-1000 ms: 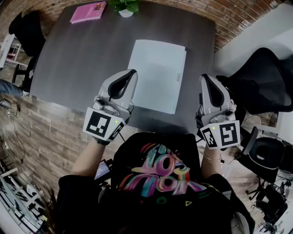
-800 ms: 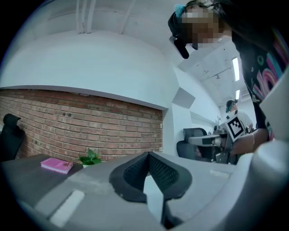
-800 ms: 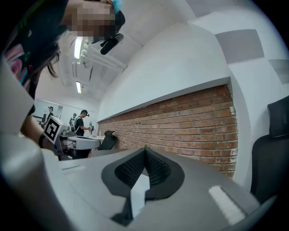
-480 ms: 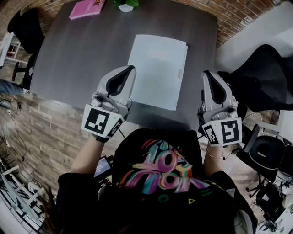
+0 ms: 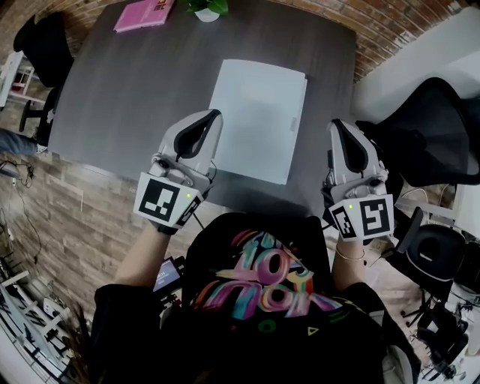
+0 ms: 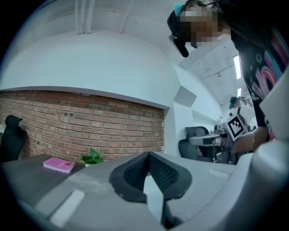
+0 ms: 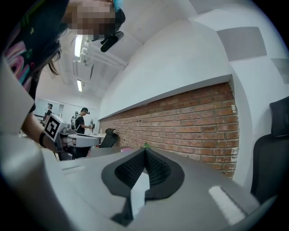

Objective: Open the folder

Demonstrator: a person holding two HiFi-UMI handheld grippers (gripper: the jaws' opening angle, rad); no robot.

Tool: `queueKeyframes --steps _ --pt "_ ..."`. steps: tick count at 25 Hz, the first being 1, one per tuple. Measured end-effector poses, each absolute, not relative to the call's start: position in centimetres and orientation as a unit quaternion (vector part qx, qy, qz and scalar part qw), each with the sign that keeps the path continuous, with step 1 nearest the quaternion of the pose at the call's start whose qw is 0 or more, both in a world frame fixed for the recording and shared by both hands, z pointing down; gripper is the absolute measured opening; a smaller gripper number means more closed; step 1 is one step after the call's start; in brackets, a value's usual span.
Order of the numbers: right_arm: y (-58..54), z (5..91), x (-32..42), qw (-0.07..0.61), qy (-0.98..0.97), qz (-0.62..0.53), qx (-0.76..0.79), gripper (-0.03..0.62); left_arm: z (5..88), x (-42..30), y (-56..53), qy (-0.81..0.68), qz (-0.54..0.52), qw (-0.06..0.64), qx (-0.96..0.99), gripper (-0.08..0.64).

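Folder [image 5: 257, 120] lies closed and flat at upper centre on the table [image 5: 112, 97], its long axis running top to bottom, slightly tilted. At the top edge, a pot [image 5: 208, 15] holds a plant [image 5: 204, 5]. The left gripper [image 5: 216, 115] and right gripper [image 5: 335, 124], jaws together and empty, flank the folder's lower half.

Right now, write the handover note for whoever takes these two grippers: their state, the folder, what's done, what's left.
Folder: white, closed, lying flat on the grey table.
Left gripper: jaws together, empty, held level by the folder's left edge.
Right gripper: jaws together, empty, held level off its right side.
Done: nothing yet; neither gripper holds the folder.
Left: grip the cover, probably at an edge, and swing it open.
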State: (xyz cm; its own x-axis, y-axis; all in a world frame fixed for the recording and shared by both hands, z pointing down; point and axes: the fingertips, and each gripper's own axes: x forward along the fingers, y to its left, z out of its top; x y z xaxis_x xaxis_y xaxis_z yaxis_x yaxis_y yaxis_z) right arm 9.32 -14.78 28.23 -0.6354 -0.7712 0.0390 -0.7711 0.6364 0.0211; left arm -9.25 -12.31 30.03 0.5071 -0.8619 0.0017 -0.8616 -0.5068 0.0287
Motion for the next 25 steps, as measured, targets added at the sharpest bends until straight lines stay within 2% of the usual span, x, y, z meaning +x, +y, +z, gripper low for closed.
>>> queueKeyframes --steps 25 --pt "-14.8 29.1 9.3 0.024 -0.902 0.014 0.431 -0.002 31.1 -9.3 -12.3 -0.492 0.011 0.015 0.871 0.0"
